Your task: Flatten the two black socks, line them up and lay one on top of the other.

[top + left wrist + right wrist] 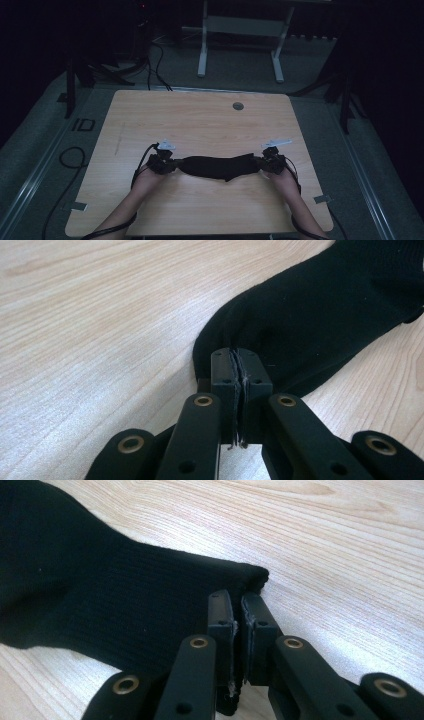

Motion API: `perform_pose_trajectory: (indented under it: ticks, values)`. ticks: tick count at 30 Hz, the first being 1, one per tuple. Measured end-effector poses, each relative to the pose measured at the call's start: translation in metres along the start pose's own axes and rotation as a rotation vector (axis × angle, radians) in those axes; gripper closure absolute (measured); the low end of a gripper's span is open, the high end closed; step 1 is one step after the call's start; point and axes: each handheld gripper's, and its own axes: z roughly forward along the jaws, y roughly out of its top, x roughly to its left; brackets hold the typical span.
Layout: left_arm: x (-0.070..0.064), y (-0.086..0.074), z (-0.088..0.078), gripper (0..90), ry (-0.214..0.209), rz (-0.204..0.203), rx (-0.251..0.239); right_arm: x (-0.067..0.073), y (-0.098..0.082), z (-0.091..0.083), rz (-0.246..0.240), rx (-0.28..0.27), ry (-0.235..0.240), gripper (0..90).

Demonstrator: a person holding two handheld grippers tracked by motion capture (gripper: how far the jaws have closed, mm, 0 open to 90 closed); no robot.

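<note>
A black sock (220, 166) lies stretched sideways across the near middle of the wooden table (200, 125). My left gripper (172, 164) is shut on its left, rounded toe end. In the left gripper view the jaws (239, 360) pinch a fold of the sock (320, 305), which runs off to the upper right just above the wood. My right gripper (262, 162) is shut on the other end. In the right gripper view its jaws (239, 605) clamp the ribbed cuff edge of the sock (100, 595), which spreads away to the left.
A round grommet hole (238, 106) sits near the table's far edge. Beyond the table stands a white desk frame (202, 50). Cables (72, 157) loop on the floor at the left. A person's forearms come in from the bottom edge.
</note>
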Motion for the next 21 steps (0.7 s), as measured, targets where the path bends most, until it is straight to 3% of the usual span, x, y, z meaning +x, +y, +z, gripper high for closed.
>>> perform_pose_trajectory:
  ticks: [3, 7, 9, 11, 14, 18, 21]
  values:
    - [0.000, 0.000, 0.000, 87.7, 0.010, 0.006, -0.005, 0.001, -0.001, 0.000, -0.009, 0.000, -0.008, 84.2]
    - [-0.001, -0.002, 0.006, 87.4, 0.010, 0.020, 0.025, 0.000, -0.002, 0.001, -0.004, -0.003, -0.007, 82.4]
    - [0.000, -0.003, 0.006, 85.8, -0.004, -0.001, 0.016, 0.000, -0.002, 0.001, -0.002, -0.001, -0.007, 76.4]
    - [0.000, -0.003, 0.005, 76.9, -0.029, -0.005, 0.006, -0.001, -0.001, 0.000, 0.005, 0.004, 0.006, 66.0]
    - [-0.004, -0.002, -0.003, 67.1, -0.015, 0.009, -0.029, 0.000, 0.000, -0.006, 0.009, -0.005, 0.022, 55.0]
    - [-0.009, 0.002, -0.012, 54.8, 0.004, 0.017, -0.056, 0.010, 0.007, -0.022, -0.032, -0.048, 0.024, 51.7]
    - [-0.014, 0.003, -0.017, 53.7, 0.017, 0.026, -0.090, 0.020, 0.011, -0.031, -0.053, -0.083, 0.033, 53.5]
